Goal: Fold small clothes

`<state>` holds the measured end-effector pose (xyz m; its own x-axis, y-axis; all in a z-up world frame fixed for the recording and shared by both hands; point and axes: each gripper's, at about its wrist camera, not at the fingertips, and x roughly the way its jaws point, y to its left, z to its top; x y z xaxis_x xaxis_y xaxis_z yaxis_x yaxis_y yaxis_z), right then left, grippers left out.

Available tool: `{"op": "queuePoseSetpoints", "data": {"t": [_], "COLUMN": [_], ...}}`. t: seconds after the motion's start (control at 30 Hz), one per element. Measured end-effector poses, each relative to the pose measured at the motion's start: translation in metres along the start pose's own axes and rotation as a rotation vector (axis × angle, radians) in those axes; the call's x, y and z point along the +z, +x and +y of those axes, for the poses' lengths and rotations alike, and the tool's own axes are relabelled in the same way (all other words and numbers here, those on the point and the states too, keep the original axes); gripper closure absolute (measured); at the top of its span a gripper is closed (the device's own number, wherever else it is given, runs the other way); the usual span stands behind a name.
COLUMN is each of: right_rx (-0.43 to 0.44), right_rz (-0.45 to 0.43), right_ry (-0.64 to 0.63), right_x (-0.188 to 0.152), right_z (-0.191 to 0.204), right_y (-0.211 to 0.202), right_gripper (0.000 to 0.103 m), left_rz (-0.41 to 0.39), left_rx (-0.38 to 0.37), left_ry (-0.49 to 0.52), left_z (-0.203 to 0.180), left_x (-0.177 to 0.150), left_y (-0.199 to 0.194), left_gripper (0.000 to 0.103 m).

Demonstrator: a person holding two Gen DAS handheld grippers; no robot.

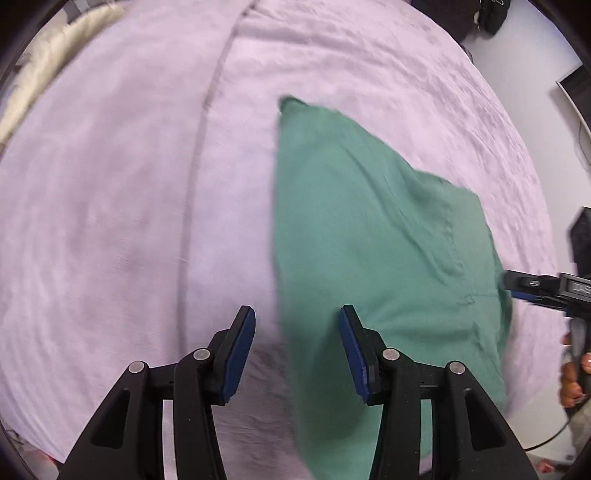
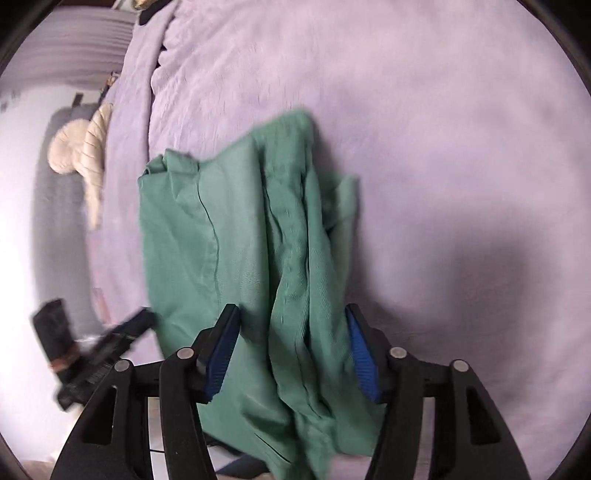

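A green garment (image 1: 373, 236) lies partly folded on a lilac blanket (image 1: 110, 206). My left gripper (image 1: 297, 317) is open and empty, hovering over the garment's left edge. In the right wrist view the same garment (image 2: 236, 236) shows bunched ridges down its middle. My right gripper (image 2: 291, 317) is open, its jaws straddling those ridges just above the cloth, holding nothing. The right gripper shows at the right edge of the left wrist view (image 1: 543, 288), and the left gripper shows at the left of the right wrist view (image 2: 110, 343).
A cream cushion (image 1: 44, 62) lies at the bed's far left; it also shows in the right wrist view (image 2: 85, 151). Dark objects (image 1: 476, 14) and a white floor lie beyond the bed's right edge. A seam (image 1: 207, 110) runs down the blanket.
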<state>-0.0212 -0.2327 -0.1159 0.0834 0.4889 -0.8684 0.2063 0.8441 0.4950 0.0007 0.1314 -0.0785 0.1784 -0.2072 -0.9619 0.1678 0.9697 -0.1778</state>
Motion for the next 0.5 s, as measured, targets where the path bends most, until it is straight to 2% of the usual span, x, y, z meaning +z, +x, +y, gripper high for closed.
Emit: {"op": "queuePoseSetpoints", "data": {"t": [0.07,0.13,0.2,0.27,0.33,0.37,0.4,0.5], "right_rx": [-0.013,0.046,0.064,0.066,0.119,0.151,0.148,-0.037], "right_rz": [-0.074,-0.106,-0.075,-0.009,0.039,0.048,0.036,-0.03], "right_ry": [-0.04,-0.069,-0.077,-0.036,0.054,0.085,0.072,-0.103], "right_x": [-0.001,0.001,0.005,0.008,0.004,0.004,0.005,0.015], "right_z": [0.012,0.022,0.033,0.022,0.009,0.007,0.012,0.048], "right_y": [-0.021,-0.028,-0.013,0.008,0.03,0.039,0.044,0.046], "right_gripper": [0.04,0.04,0.042,0.043,0.061,0.095,0.1,0.1], "left_rz": [-0.01,-0.012,-0.028,-0.044,-0.052,-0.056,-0.056,-0.047], "left_rx": [0.03,0.036,0.032,0.034,0.046,0.077,0.109,0.143], "left_ry": [-0.018,-0.051,-0.073,-0.072,-0.053,-0.038,-0.031,-0.024], "left_z": [0.002,0.008,0.007,0.001,-0.006,-0.01,-0.014,-0.015], "left_x": [0.008,0.013,0.021,0.03,0.037,0.04,0.042,0.045], "left_y": [0.0,0.009,0.016,0.022,0.028,0.032,0.037,0.054], "left_gripper": [0.055,0.055,0.055,0.055,0.054,0.054,0.052,0.052]}}
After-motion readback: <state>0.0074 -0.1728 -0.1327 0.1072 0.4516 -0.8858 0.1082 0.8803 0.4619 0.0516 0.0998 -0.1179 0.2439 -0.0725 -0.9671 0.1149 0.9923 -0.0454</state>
